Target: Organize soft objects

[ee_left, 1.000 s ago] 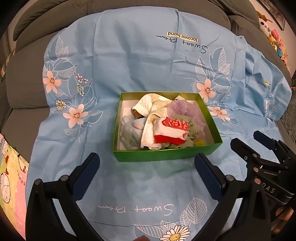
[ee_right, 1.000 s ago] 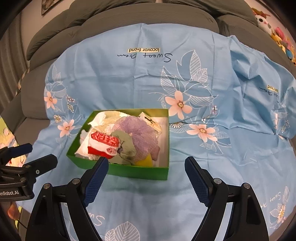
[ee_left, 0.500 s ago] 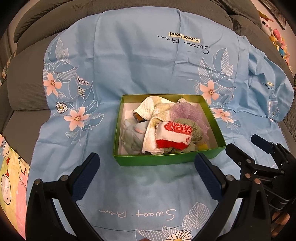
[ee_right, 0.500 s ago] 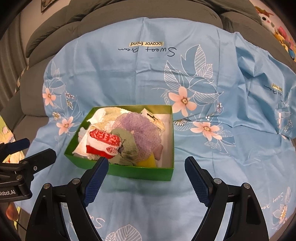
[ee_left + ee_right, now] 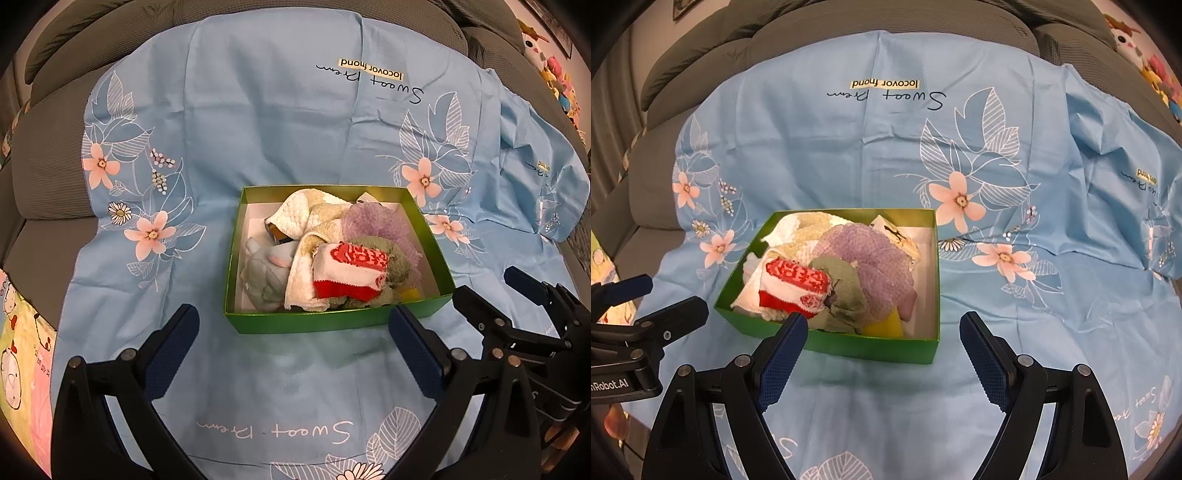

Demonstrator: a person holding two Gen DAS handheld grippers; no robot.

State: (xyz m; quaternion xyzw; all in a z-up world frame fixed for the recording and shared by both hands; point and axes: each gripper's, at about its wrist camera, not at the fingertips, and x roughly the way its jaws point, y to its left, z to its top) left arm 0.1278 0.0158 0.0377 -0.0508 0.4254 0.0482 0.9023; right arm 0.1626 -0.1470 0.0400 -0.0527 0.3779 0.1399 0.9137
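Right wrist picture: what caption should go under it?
Open right gripper hovers before a green box heaped with soft cloths on a blue floral sheet.

Ahead of your claws: a green box (image 5: pixel 334 322) with white lining, holding a red-and-white patterned knit (image 5: pixel 351 275), lilac mesh (image 5: pixel 875 254), cream towelling (image 5: pixel 299 218) and pale grey cloth (image 5: pixel 264 275), on a sky-blue sheet (image 5: pixel 258 129) with pink flowers.

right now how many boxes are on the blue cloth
1. A green box sits near the middle of the blue floral cloth, full of soft items, with a red-and-white knit piece on top. No other box shows in either view.
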